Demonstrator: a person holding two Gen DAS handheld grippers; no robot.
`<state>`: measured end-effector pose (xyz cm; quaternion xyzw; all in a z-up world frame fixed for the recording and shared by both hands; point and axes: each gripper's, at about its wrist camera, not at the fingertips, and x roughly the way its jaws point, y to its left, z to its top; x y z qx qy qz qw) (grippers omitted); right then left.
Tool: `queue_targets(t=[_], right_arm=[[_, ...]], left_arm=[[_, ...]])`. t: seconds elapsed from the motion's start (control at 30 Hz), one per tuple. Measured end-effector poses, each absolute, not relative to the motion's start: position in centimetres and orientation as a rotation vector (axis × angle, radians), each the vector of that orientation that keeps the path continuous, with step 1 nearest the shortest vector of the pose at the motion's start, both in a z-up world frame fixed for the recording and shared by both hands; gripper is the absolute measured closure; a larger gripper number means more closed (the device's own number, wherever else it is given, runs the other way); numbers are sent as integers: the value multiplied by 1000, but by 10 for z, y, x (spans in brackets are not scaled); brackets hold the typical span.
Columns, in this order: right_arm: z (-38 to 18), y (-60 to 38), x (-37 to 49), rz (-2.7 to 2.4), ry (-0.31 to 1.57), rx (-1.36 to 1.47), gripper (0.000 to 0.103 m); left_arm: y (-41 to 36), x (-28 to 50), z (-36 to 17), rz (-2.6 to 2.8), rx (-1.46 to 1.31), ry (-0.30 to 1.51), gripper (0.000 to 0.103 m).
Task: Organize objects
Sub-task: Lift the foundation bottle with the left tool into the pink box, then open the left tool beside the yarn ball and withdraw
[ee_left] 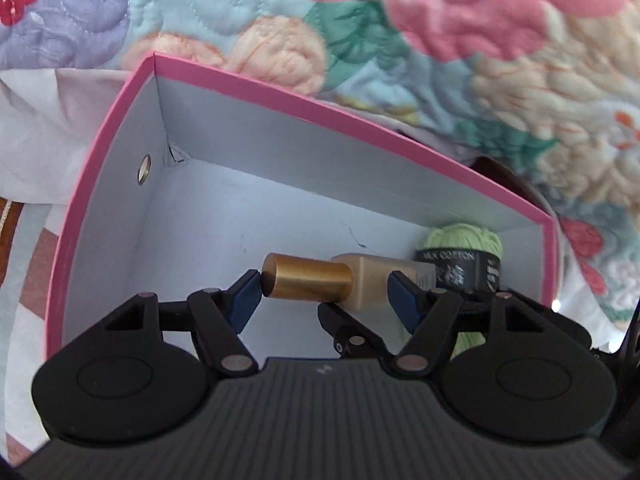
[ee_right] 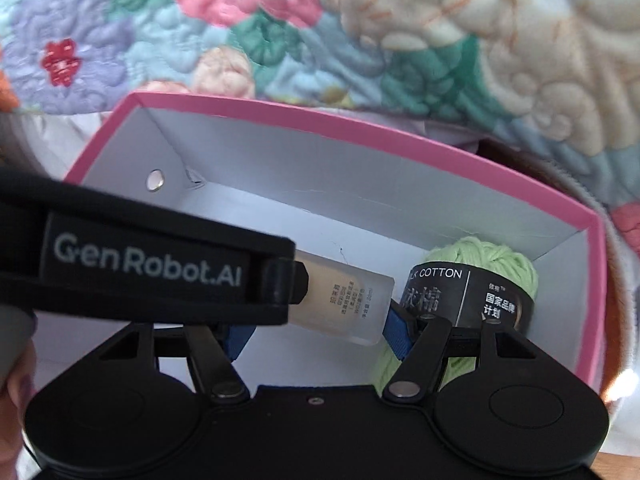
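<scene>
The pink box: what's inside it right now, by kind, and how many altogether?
Gold-capped bottle, held between the tongs: 1
Green yarn ball: 1
Total in the pink box: 2

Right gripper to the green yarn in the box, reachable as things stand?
Probably not yet. The yarn lies open just past the right gripper, but the bottle seems clamped between its pads and must go down first.
</scene>
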<state>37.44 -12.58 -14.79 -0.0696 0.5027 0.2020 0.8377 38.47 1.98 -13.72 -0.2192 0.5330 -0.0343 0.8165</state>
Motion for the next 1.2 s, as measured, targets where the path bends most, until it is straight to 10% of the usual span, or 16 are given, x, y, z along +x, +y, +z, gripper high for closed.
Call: queue_targets(t=[0.43, 0.57, 0.8, 1.2], right_arm=[[-146, -121, 372, 454, 1047, -175, 20], [-142, -124, 358, 479, 1002, -277, 49], [-148, -121, 345, 414, 918, -361, 67], [-120, -158, 304, 421, 880, -192, 67]], left_arm=[[33, 387, -173, -19, -586, 1151, 37], [28, 386, -172, -39, -550, 1145, 41], [18, 386, -164, -50, -506, 1129, 53], [0, 357, -133, -122, -423, 1127, 49]])
